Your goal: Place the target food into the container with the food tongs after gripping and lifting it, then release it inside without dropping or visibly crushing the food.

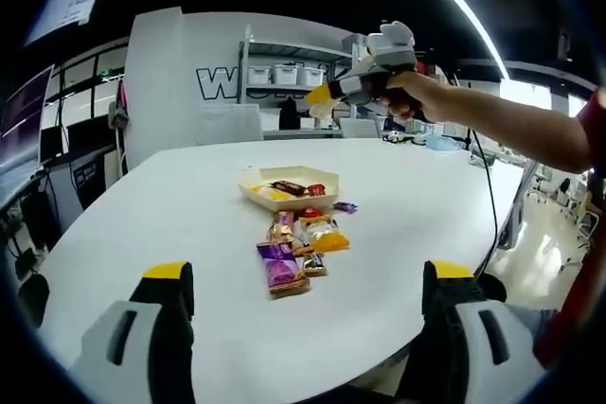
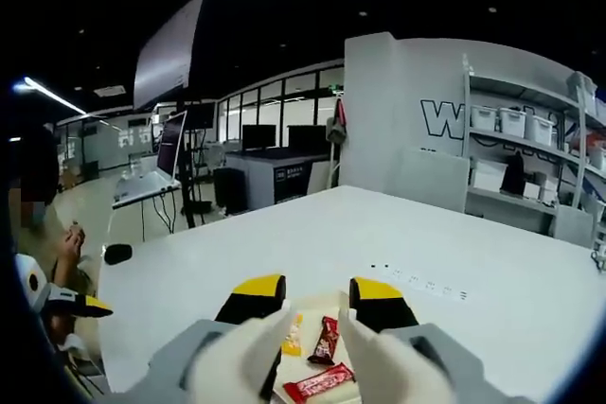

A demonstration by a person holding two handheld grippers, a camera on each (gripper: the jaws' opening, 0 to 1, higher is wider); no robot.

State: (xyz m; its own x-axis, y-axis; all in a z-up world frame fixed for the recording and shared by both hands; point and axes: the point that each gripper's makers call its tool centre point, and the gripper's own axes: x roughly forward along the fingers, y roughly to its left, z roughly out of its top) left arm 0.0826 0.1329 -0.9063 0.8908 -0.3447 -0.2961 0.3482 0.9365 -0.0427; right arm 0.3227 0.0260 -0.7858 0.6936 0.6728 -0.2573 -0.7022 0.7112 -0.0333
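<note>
White oval desk (image 1: 398, 234) carries a shallow cream cardboard tray (image 1: 289, 198) with wrapped snacks (image 1: 301, 245) heaped just beside it. Both the left hand-held gripper (image 1: 303, 305) and the right hand-held gripper (image 2: 317, 305) gape empty; the right should descend squarely and close gently.
</note>
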